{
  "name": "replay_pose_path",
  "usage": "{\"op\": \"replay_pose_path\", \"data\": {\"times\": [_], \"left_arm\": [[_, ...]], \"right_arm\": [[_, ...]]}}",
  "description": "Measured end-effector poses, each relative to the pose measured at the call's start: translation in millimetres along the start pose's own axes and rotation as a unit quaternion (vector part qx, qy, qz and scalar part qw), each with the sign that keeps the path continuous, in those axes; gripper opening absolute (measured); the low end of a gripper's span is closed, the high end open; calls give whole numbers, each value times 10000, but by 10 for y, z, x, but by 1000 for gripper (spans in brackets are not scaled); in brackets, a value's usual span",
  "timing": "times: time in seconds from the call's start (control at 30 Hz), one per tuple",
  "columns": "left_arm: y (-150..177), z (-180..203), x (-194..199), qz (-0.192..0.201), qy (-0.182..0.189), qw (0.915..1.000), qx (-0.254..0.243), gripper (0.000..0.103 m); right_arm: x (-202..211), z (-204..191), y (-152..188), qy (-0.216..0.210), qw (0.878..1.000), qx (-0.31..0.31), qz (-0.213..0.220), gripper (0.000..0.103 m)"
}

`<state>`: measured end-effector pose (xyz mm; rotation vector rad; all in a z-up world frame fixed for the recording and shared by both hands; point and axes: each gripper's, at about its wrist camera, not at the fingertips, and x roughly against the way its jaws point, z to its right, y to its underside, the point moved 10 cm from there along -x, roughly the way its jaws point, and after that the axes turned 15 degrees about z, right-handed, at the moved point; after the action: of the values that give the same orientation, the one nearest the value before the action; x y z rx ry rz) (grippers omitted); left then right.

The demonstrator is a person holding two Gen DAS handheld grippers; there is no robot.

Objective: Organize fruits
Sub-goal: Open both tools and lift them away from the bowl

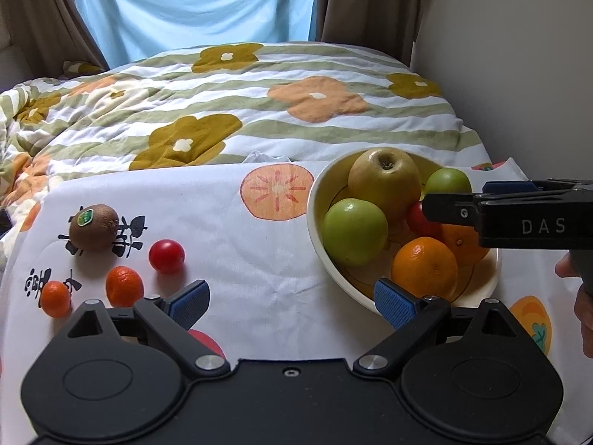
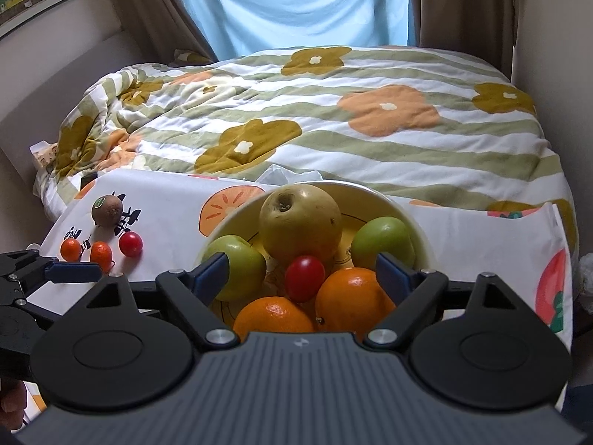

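A cream bowl (image 1: 315, 218) (image 2: 418, 230) holds a yellow pear (image 1: 385, 181) (image 2: 300, 222), two green apples (image 1: 354, 231) (image 2: 383, 241), two oranges (image 1: 424, 270) (image 2: 352, 300) and a red tomato (image 2: 304, 277). My right gripper (image 2: 302, 274) is open, its fingers on either side of the tomato over the bowl. It shows from the side in the left wrist view (image 1: 456, 211). My left gripper (image 1: 292, 302) is open and empty above the cloth. On the cloth at left lie a kiwi (image 1: 94, 231), a second tomato (image 1: 166, 256) and two small tangerines (image 1: 124, 285) (image 1: 55, 298).
The fruit lies on a white printed cloth (image 1: 241, 267) over a table set against a bed with a flowered quilt (image 1: 259, 111). A wall (image 1: 519, 74) stands close on the right. A red print shows under my left finger (image 1: 207, 339).
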<state>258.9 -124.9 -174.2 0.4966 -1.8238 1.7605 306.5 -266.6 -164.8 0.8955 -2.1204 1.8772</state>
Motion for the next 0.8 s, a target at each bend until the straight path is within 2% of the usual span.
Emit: {"op": "replay_pose_path", "data": {"times": [0.4, 0.8], "left_arm": [[-105, 29, 468, 396, -291, 9988, 68, 98], [-69, -177, 1148, 818, -877, 9921, 370, 98]], "right_arm": [[400, -61, -66, -110, 9999, -2, 41, 102], [824, -249, -172, -208, 9989, 253, 346, 103]]}}
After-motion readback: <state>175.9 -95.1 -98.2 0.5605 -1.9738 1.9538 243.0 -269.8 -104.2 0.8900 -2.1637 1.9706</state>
